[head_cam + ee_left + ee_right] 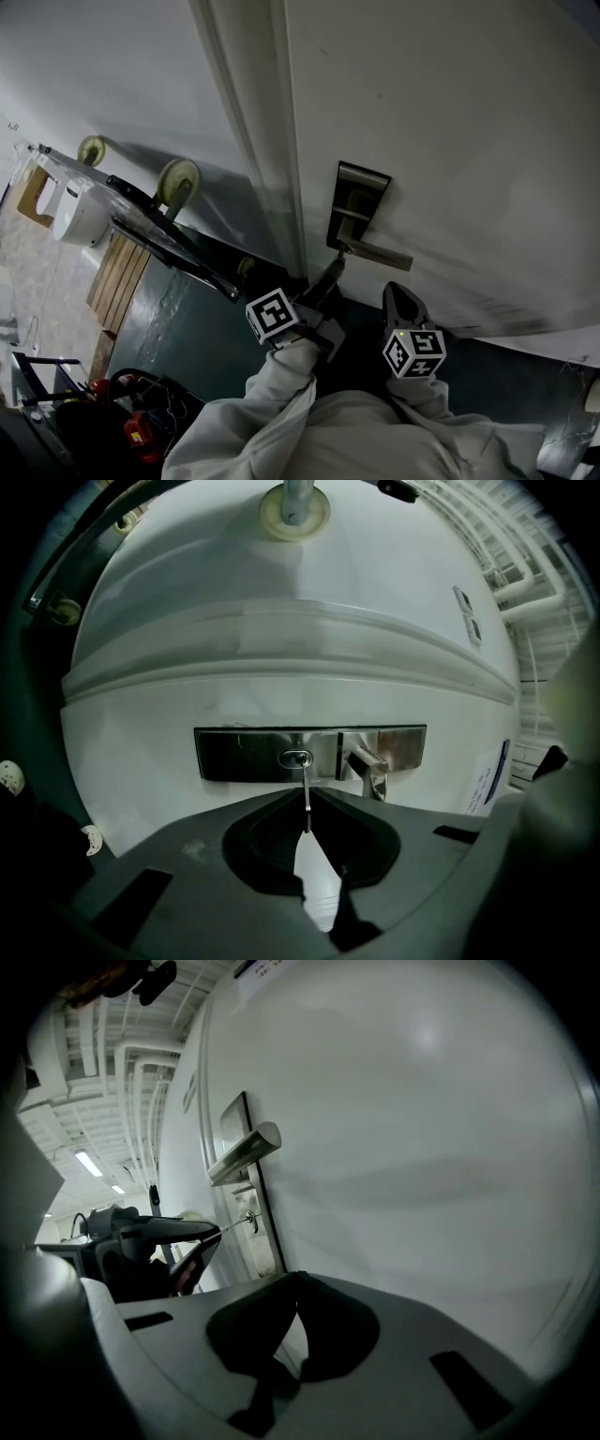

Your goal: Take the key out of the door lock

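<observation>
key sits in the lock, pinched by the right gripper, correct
Not quite. The left gripper pinches the key, which sits in the lock. The left gripper view shows it. The right gripper is shut on nothing.

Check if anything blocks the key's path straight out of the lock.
Nothing visible does. The left gripper is shut on the key, whose shaft runs straight from the keyhole to the jaw tips. The door handle sits to one side, and the right gripper hangs apart.
</observation>
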### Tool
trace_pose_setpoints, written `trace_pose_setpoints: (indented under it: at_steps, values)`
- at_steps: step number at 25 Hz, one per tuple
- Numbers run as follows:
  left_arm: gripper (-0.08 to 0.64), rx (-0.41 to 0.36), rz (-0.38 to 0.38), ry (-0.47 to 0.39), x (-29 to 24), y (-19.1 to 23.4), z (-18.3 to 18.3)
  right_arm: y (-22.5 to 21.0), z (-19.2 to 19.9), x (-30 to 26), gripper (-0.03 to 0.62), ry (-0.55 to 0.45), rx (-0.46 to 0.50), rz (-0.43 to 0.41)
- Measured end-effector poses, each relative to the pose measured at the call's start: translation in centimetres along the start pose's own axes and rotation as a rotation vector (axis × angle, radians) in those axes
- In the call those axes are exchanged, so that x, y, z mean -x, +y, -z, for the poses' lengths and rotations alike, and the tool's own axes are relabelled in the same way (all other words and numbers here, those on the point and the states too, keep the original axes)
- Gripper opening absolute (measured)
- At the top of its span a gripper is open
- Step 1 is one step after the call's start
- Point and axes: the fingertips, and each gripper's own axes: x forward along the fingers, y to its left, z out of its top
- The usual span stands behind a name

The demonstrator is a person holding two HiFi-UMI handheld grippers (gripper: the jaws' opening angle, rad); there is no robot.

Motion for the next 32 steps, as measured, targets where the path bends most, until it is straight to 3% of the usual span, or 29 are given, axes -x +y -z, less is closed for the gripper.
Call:
trace_pose_setpoints:
  at_steps: [14,19,25,32]
  values:
    - [0.028,-0.078,-0.006,0.003,2.1,-0.1,-1.0,0.7,-0.3,-0.3,0.052,-0.007,0.006,-0.017]
    - [0.028,-0.197,-0.069,0.01,3.8,0.9,-2.0,1.4,-0.3,-0.8,0.052,-0.004,0.013,-0.044]
    - [0.028,-0.252,-0.08,0.001,5.0,0.9,-2.5,2.2,-0.6,-1.4,0.052,-0.007,0.022,-0.075]
    - [0.028,-0.436,-0.134,-0.003,6.5,0.8,-4.0,3.0,-0.9,-1.8,0.052,-0.013,0.029,-0.099]
